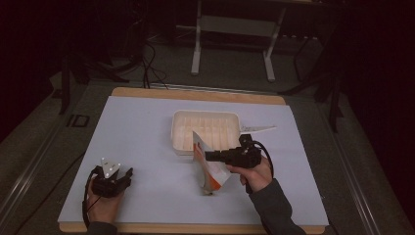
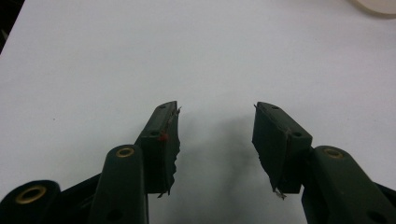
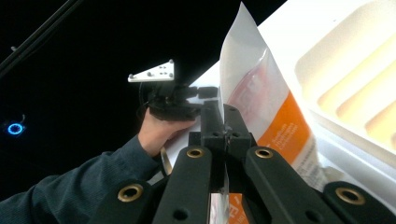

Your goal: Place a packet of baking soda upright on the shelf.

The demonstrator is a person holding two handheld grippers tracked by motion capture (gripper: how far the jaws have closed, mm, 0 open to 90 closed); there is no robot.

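A white and orange plastic pouch (image 1: 209, 169) hangs tilted just in front of the cream tray (image 1: 205, 130), its lower end near the table. My right gripper (image 1: 209, 156) is shut on the pouch's edge, seen close up in the right gripper view as the pouch (image 3: 268, 107) pinched between the closed jaws of the right gripper (image 3: 223, 122). My left gripper (image 1: 117, 177) rests at the table's front left, held by a hand. In the left gripper view the left gripper (image 2: 215, 126) stands open over the bare white surface, nothing between its pads.
The white sheet (image 1: 147, 147) covers a wooden tabletop. A white flat piece (image 1: 257, 129) lies against the tray's right side. Dark floor, cables and a metal table frame (image 1: 234, 39) lie beyond the far edge.
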